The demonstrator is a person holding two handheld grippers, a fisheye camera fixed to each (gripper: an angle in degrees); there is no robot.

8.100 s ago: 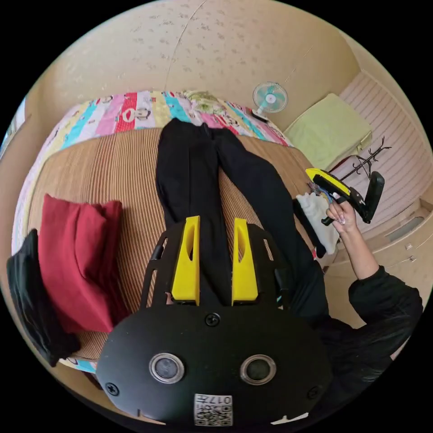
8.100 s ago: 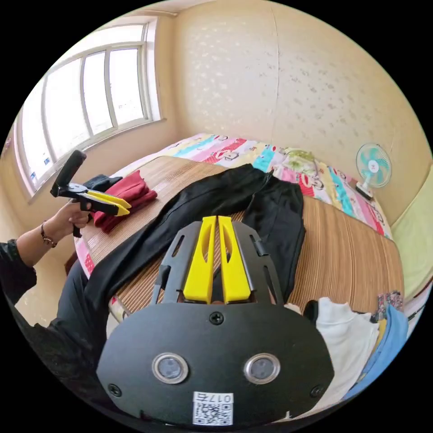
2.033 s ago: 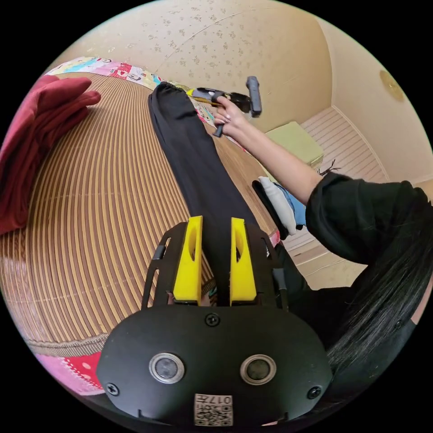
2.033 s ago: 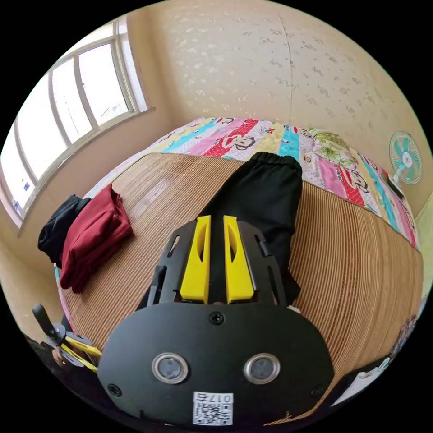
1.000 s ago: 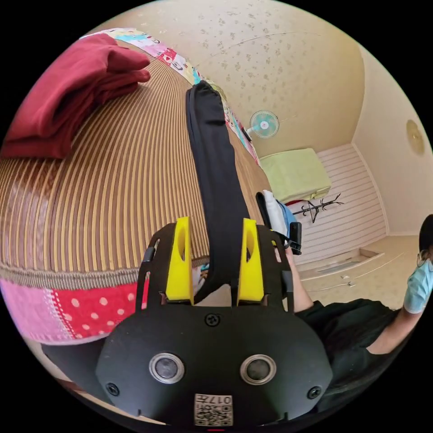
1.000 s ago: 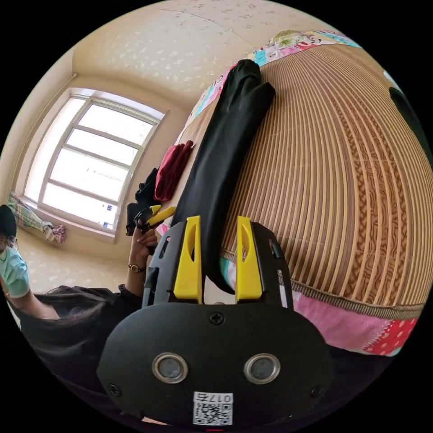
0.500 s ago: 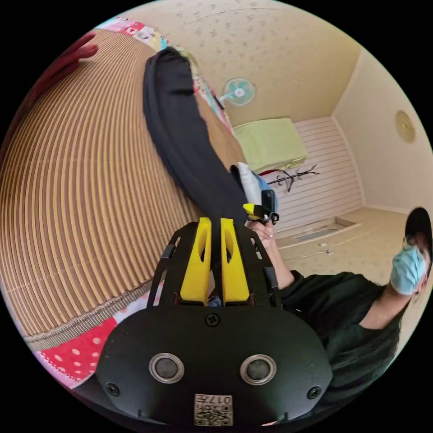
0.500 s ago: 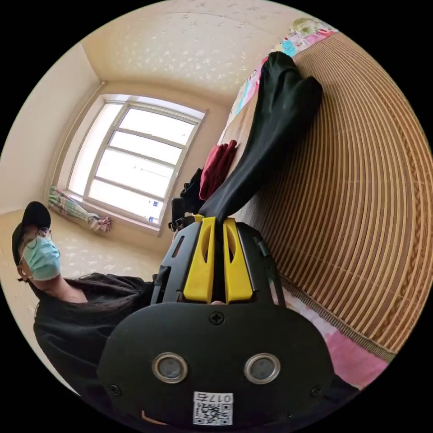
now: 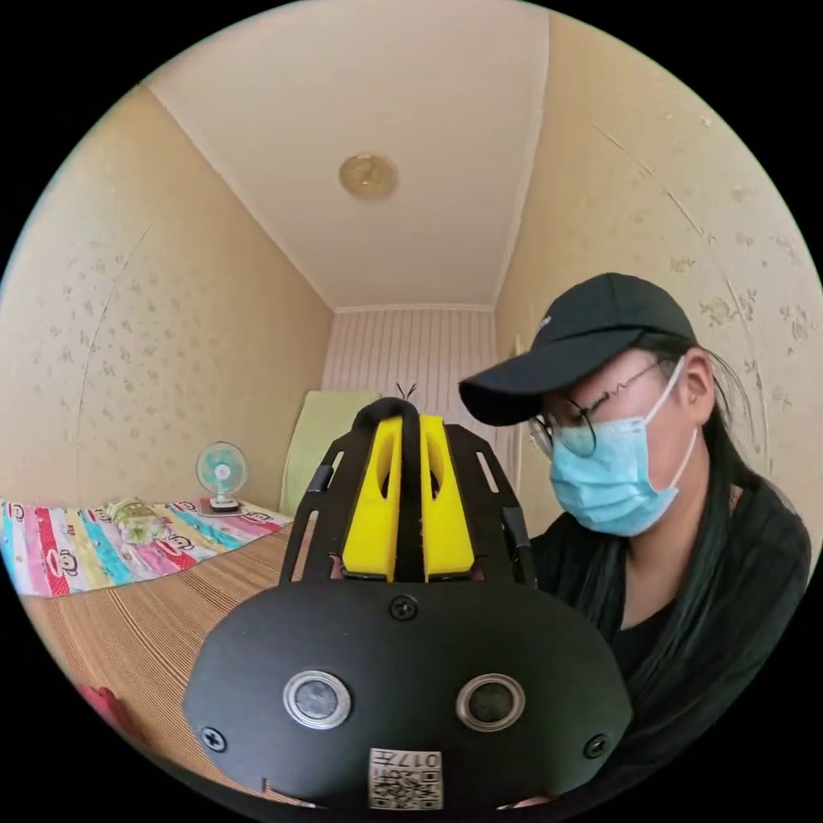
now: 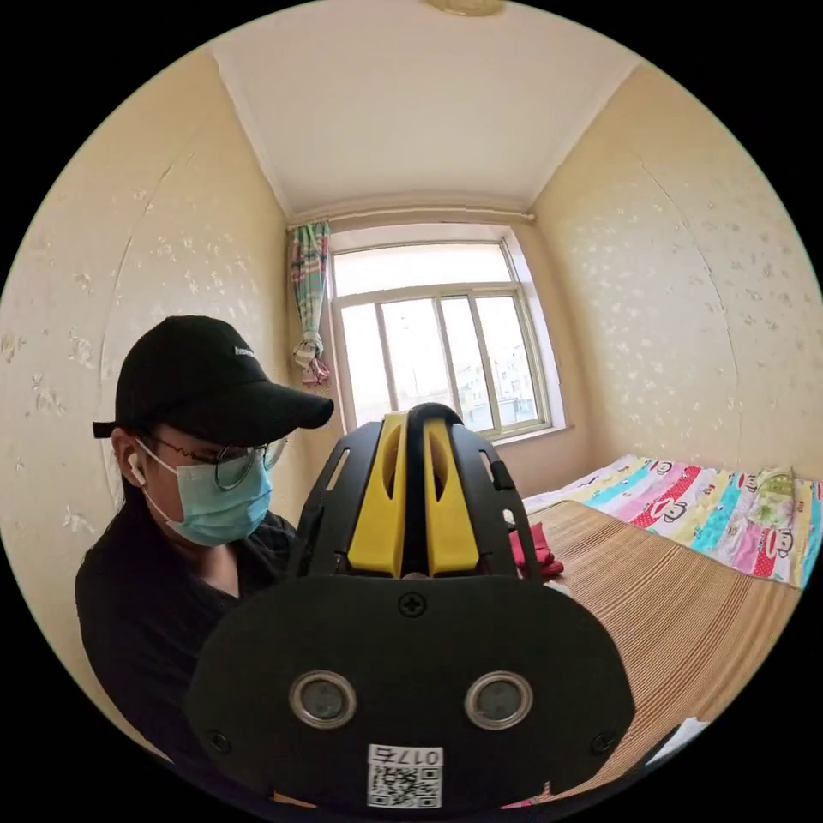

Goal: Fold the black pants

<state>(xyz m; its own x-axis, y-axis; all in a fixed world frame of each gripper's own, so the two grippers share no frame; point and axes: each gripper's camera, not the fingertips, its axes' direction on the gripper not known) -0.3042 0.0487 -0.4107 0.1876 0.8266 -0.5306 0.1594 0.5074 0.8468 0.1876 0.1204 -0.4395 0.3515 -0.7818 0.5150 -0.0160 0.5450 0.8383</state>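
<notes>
Pale patterned walls and a white ceiling take up most of the left gripper view, with a bed (image 9: 146, 617) under a striped woven mat at the lower left, a colourful quilt (image 9: 77, 549) beyond it and a small fan (image 9: 220, 473) by the wall. At centre, the left gripper (image 9: 410, 429) is clenched on the black pants (image 9: 409, 497): a narrow strip of dark cloth runs up between the two yellow jaws and loops over their tips, and the rest of the garment is hidden behind the gripper's black body. A person (image 9: 651, 514) in a cap and mask is at the right, close behind the gripper. A scrap of red cloth (image 9: 107, 707) is cut off at the lower left edge. In the right gripper view, a bright window (image 10: 437, 360) with a tied curtain sits above centre, and the mat-covered bed (image 10: 686, 617) stretches to the lower right. The right gripper (image 10: 420, 424) likewise grips the black pants (image 10: 416, 497), a thin dark fold pinched between its jaws and curling over the tips; how the cloth hangs below cannot be made out. The person (image 10: 171, 514) is at the left, and red clothing (image 10: 533, 549) peeks from behind the gripper's right edge.
</notes>
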